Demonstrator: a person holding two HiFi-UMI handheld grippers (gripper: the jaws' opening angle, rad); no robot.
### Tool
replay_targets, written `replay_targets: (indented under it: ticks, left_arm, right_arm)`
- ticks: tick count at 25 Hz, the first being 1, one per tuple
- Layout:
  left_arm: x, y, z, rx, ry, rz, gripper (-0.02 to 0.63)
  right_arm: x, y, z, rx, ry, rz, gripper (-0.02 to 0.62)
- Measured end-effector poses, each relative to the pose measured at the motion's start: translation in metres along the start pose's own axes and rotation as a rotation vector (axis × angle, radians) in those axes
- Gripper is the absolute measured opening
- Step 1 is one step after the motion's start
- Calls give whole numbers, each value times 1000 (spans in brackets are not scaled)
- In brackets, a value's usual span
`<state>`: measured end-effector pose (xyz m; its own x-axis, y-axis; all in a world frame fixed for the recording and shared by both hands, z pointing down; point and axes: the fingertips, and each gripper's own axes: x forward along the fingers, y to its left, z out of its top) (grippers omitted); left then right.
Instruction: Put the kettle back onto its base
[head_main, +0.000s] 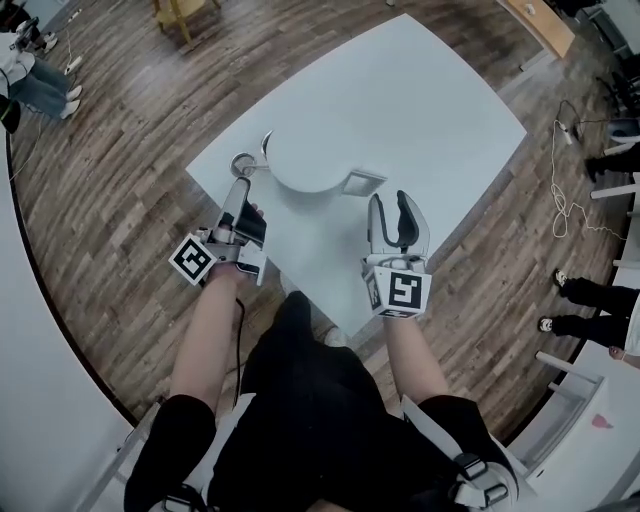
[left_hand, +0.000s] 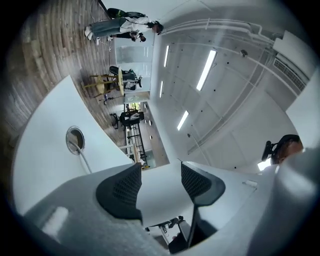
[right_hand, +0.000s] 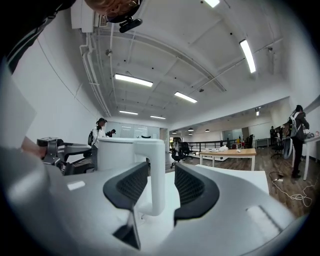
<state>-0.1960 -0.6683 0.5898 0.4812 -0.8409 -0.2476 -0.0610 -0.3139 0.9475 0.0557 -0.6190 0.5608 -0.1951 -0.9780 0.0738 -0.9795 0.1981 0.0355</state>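
The white kettle stands upright on the white table, seen from above as a round lid with its handle pointing toward me. What lies under it is hidden. My right gripper is open just short of the handle. In the right gripper view the white handle stands upright in the gap beyond the dark pads and touches neither. My left gripper is left of the kettle near the table's edge, open with nothing between its pads.
A round cable hole with a thin cord sits in the table beside the left gripper. The table's near corner is close to my body. People stand on the wooden floor at left and right, and loose cable lies at right.
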Motion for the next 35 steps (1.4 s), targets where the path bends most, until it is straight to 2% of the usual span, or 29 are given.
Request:
replay_targets:
  ticks: [6,9,11,15,18,19,20,21,23,25,26,29,35]
  left_arm:
    - [-27,-62,-41,9,-38,-79,239]
    - [-36,-94,-65,29,-22,-125,239]
    - [-42,-115,-84,71,6,-147,238]
    - [-60,-143,-123,250,95,-104,238]
    - [-75,-162,-140,452,178,-67,238]
    - [-80,-167,-143,511,187,-60,220]
    - [-86,-171,-143,566,184,-52,119]
    - [-92,-174,-142,627,177,-39,50]
    - [-100,-181,-142,785,184,-2,-3]
    - [-105,-184,-148,951,204,7,-3]
    - [-107,-186,-152,1003,213,-1,-3]
    - [-113,-194,-162,1058,240,-39,-3]
    - [-117,-197,-159,1057,295,-96,-3]
  right_arm:
    - [-59,-5,38,3,-70,64,95]
    - [-86,-7,55,13,-88,87,46]
    - [-103,-9,64,48,-89,98,18]
    - [-140,-7,68,117,-75,132,5]
    - [-167,-4,68,129,-66,149,5]
    - [-175,-3,69,134,-68,150,5]
    - [-182,-3,72,141,-74,150,3]
    - [-188,-3,75,149,-82,150,3]
    - [-200,-2,80,162,-103,150,3]
    - [-211,-3,82,160,-117,146,3]
    - [-216,-4,81,161,-117,139,3]
    - [-226,-7,78,191,-112,107,3]
    - [-229,9,85,228,-131,64,3]
